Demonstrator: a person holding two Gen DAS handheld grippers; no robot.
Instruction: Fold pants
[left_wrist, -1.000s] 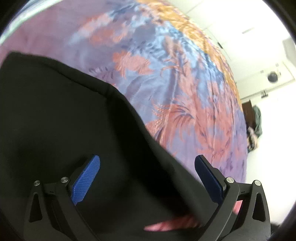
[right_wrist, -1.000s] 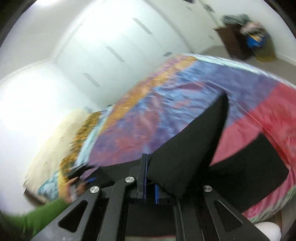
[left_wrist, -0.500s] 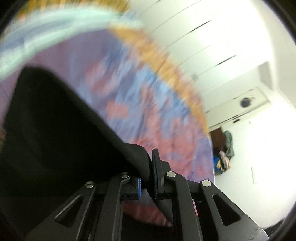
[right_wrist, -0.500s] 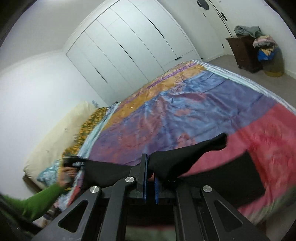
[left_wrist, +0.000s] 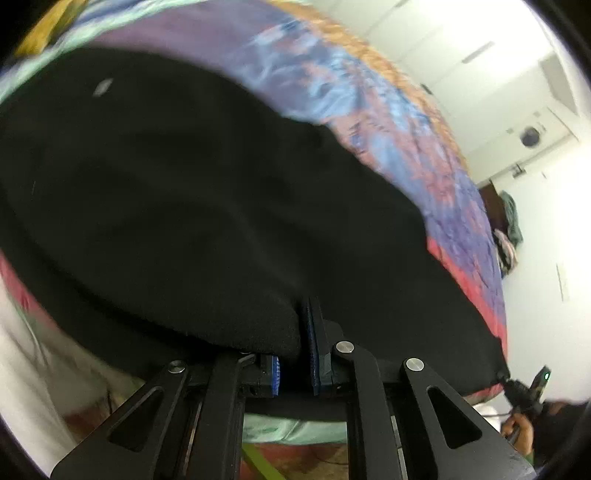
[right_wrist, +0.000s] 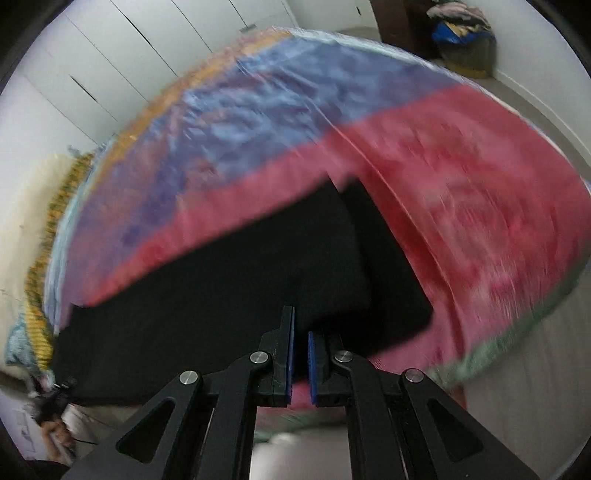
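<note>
Black pants (left_wrist: 207, 206) spread on patterned bedspread (left_wrist: 388, 110), near its edge. Left gripper (left_wrist: 299, 332) clamped on a thick fold at 6 o'clock; right gripper (right_wrist: 301, 332) pinched on cloth edge. Advice: keep both grips level, lay fold flat, align edges before release.

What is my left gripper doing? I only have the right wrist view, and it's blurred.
Observer: The left gripper is shut on a fold of the black pants, with cloth between its blue pads.
Operator: Is the cloth bunched there?
Observer: Yes, one thick roll humps over the pad on the left; beyond it the pants spread wide over the bedspread.
Operator: Can you see my right gripper from that side?
Observer: Yes, the right gripper is at the lower right edge of the left wrist view, at the corner of the pants, with a hand below it.
</note>
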